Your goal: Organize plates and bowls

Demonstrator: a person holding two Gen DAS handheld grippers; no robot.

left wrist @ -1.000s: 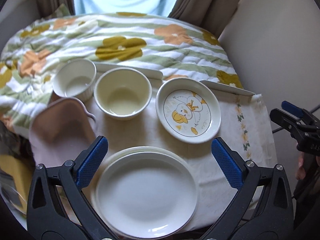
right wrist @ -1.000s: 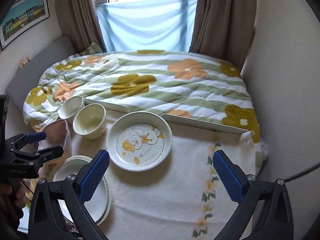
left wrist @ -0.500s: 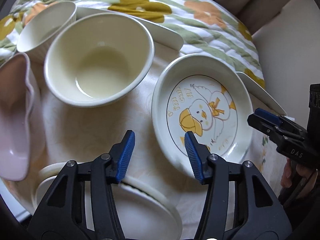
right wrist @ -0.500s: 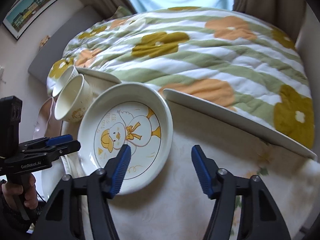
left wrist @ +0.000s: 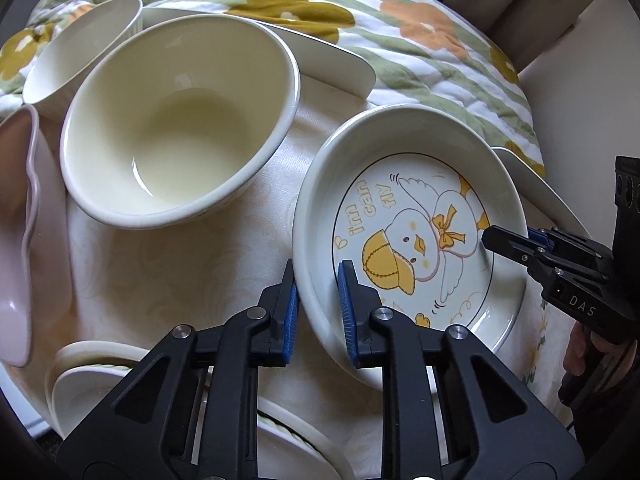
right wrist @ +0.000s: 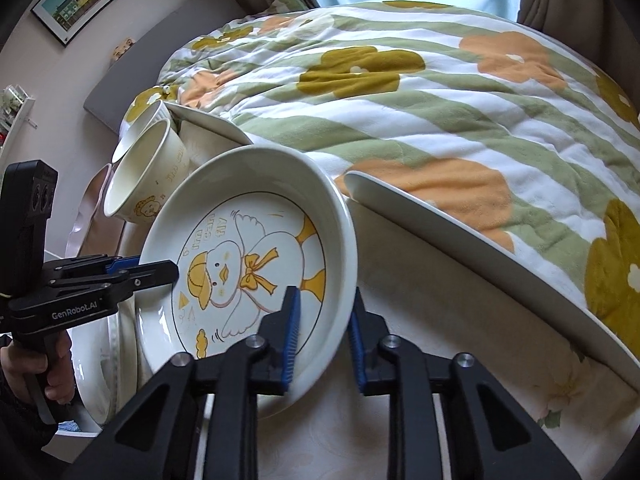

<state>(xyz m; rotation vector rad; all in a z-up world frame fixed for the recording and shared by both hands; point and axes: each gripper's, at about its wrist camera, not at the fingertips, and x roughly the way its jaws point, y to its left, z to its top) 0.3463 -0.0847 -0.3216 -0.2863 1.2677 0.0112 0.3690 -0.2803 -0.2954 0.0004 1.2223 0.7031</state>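
Observation:
A white duck-print plate (left wrist: 408, 240) is gripped on two opposite rims. My left gripper (left wrist: 318, 312) is shut on its near-left rim. My right gripper (right wrist: 324, 336) is shut on its right rim, and the plate (right wrist: 248, 268) looks tilted, raised off the cloth on its right side. A cream bowl (left wrist: 180, 128) stands to the plate's left, with a ribbed white bowl (left wrist: 80, 56) behind it. A stack of white plates (left wrist: 100, 384) lies near my left gripper. The right gripper also shows in the left wrist view (left wrist: 516, 248).
A pink wavy-edged dish (left wrist: 24, 240) lies at the far left. The table has a pale floral cloth (right wrist: 440, 400) and raised white edge panels (right wrist: 480, 248). A flowered quilt (right wrist: 420, 92) lies on the bed behind. A wall is close on the right.
Both grippers moved in from each side and shut on opposite rims of the duck plate. The plate has tipped up on the right side.

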